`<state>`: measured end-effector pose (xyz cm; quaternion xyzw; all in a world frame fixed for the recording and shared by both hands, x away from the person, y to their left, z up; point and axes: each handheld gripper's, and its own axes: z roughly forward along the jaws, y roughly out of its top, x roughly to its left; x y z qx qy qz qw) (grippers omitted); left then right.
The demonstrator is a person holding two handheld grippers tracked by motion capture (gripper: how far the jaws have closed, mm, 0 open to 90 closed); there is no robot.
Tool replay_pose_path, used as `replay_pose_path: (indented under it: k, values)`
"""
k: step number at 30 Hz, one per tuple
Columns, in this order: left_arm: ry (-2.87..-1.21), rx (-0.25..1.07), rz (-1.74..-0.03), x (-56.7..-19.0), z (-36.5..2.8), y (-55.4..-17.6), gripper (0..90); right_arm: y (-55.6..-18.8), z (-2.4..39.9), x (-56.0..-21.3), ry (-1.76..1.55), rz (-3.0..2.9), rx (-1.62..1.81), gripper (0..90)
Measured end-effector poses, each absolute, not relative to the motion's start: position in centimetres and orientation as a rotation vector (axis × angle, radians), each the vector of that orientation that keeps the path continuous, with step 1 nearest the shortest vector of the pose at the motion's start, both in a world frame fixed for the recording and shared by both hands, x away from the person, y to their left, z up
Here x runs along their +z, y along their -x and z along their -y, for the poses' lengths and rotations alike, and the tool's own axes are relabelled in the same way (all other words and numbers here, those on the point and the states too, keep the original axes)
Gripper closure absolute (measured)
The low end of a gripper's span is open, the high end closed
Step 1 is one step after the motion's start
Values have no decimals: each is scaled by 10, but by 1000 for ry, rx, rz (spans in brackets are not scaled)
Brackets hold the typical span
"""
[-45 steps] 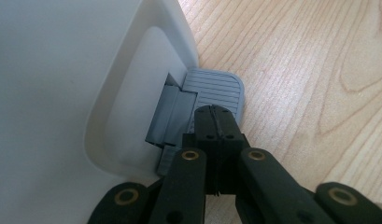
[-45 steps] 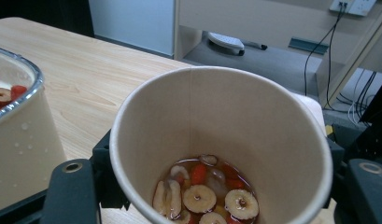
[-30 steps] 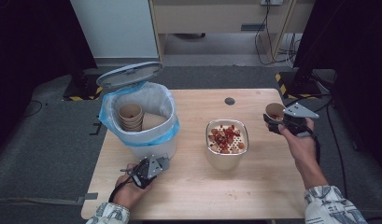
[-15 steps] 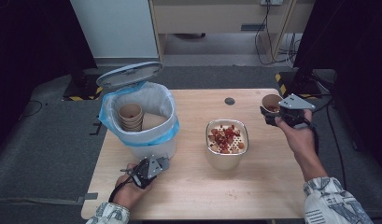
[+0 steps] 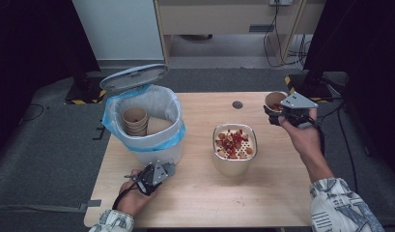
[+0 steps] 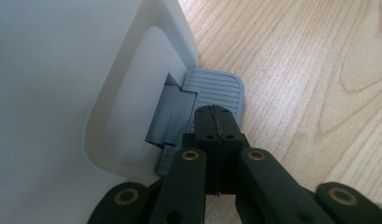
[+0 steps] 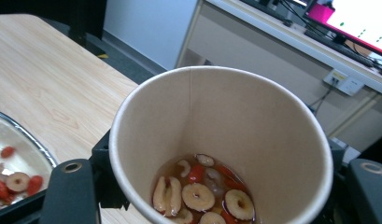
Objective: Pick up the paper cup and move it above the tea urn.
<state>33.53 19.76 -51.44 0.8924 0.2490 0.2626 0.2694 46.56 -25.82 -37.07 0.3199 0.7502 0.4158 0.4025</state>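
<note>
Right tongs (image 5: 275,116) at table (image 5: 195,212) edge.

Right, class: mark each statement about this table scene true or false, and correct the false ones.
1. The right tongs hold a paper cup with sliced fruit in liquid. True.
2. The bin has its lid closed. False: the lid stands open.
3. The left tongs are shut, resting on the bin's grey pedal. True.
4. The strainer bowl holds nothing. False: red fruit pieces lie in it.
5. Paper cups sit stacked inside the bin. True.
</note>
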Motion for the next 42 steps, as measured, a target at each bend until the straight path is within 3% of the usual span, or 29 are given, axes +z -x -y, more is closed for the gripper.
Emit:
replay_pose_path:
  k: [42]
  values:
    - [-2404,707,-670,-514,-198,-336,896,-477,236,-331,-590,-1898,1053,283]
